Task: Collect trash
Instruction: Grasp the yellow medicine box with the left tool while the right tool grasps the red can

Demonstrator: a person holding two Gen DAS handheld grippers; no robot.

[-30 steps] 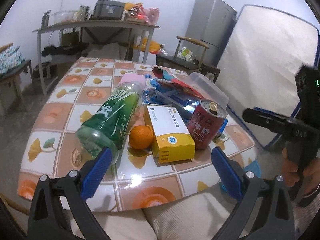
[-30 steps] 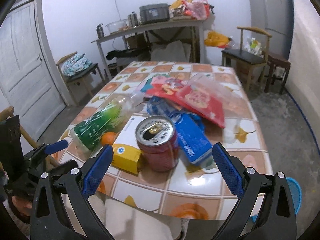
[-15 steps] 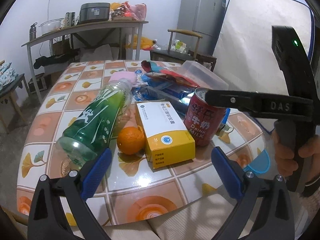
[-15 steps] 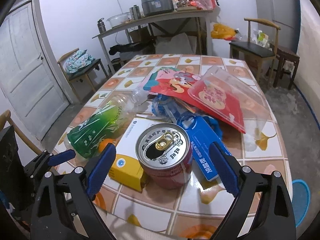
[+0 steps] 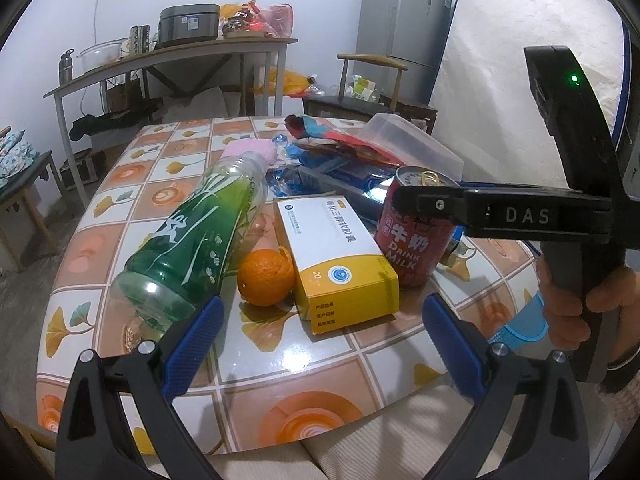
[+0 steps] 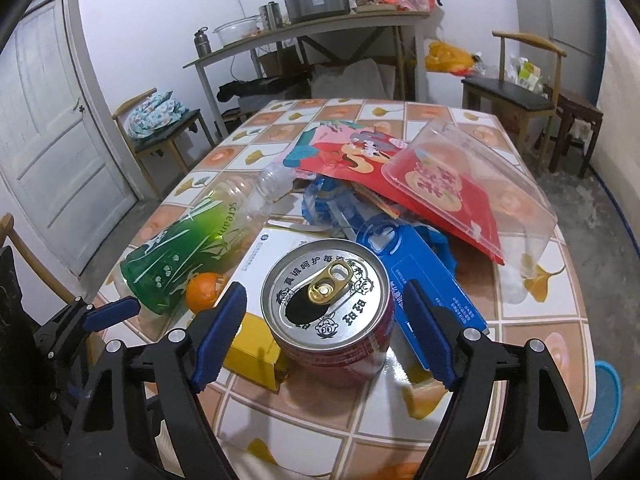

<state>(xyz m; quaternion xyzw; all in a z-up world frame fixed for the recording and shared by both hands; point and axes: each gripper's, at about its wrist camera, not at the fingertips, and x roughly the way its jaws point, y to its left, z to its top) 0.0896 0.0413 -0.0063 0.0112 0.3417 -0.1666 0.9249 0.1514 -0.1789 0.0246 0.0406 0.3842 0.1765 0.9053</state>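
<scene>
A red milk can [image 6: 326, 308] stands upright on the tiled table [image 6: 532, 328]; it also shows in the left wrist view [image 5: 416, 240]. My right gripper [image 6: 324, 336] is open with its blue pads either side of the can, not touching. My left gripper [image 5: 320, 340] is open and empty near the table's front edge, below a green bottle [image 5: 200, 236] lying on its side, an orange [image 5: 266, 278] and a yellow-white box [image 5: 336, 260]. The right gripper's finger [image 5: 500, 212] crosses the can's top in the left wrist view.
Behind the can lie a blue packet [image 6: 424, 276], red printed wrappers [image 6: 400, 176] and a clear plastic lid [image 6: 480, 184]. A blue basket [image 6: 606, 404] sits on the floor at right. Chairs, a cluttered side table [image 5: 180, 56] and a fridge stand beyond.
My right gripper has moved forward and down so its open pads now flank the red can. The left gripper has edged closer to the table.
</scene>
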